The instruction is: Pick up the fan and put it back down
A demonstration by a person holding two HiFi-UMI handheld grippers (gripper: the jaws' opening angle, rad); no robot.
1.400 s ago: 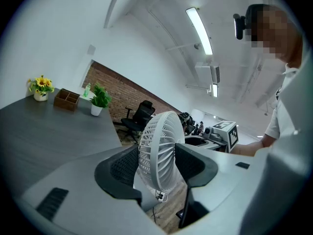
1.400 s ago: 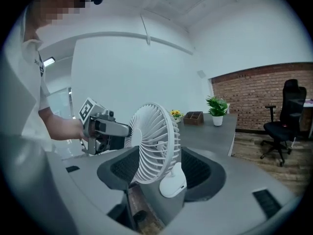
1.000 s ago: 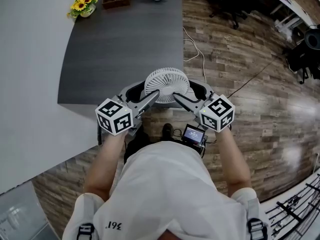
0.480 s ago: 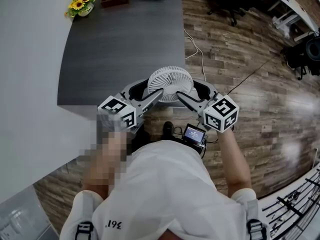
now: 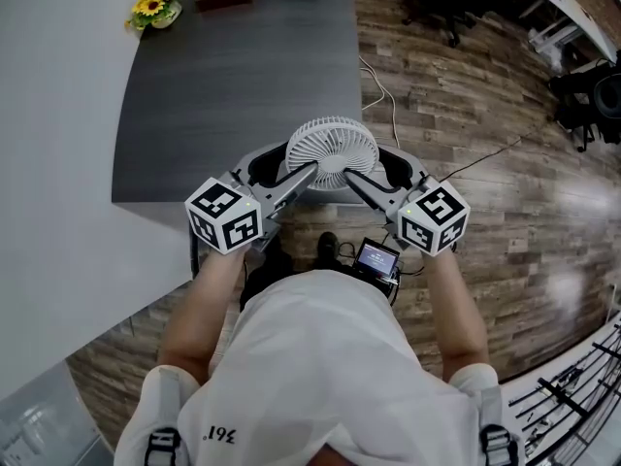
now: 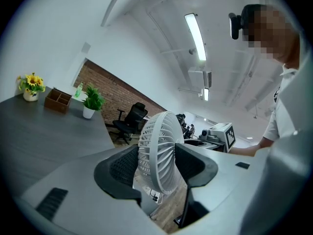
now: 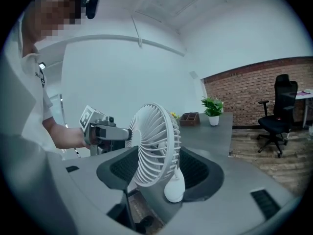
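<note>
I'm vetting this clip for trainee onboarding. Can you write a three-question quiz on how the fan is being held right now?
1. True or false: the white fan is resting on the dark table.
2. Which gripper is closed on the white fan?
A. The left gripper only
B. The right gripper only
C. Both
3. Fill in: in the head view, the yellow flowers stand at the table's far ___ corner.

Key:
1. False. It is held in the air, with the wooden floor showing beneath it.
2. C
3. left
</note>
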